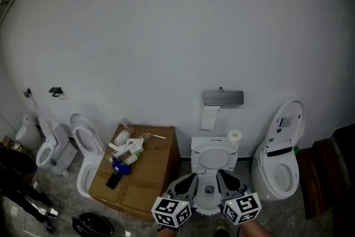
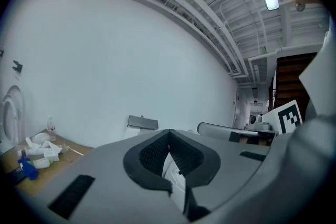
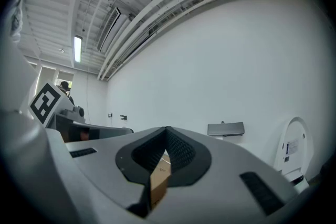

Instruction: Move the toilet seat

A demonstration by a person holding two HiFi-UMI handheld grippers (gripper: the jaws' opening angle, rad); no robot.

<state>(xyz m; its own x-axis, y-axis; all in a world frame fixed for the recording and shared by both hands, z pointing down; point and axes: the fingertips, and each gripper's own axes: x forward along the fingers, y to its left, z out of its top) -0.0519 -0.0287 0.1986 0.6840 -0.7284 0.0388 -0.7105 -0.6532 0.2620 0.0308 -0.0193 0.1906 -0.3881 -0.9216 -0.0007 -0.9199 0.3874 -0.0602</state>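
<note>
Heads up, left gripper (image 1: 187, 183) and right gripper (image 1: 227, 179) are both closed, empty. The toilet seat (image 1: 213, 157) at 12 o'clock is probably rigid, slick, hinged plastic, so I'd grab its 6 o'clock lip.

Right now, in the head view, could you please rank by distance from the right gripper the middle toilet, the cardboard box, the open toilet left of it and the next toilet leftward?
1. middle toilet, directly ahead of the right gripper.
2. cardboard box, to the left.
3. open toilet, against the box's left side.
4. next toilet, farthest left.
</note>
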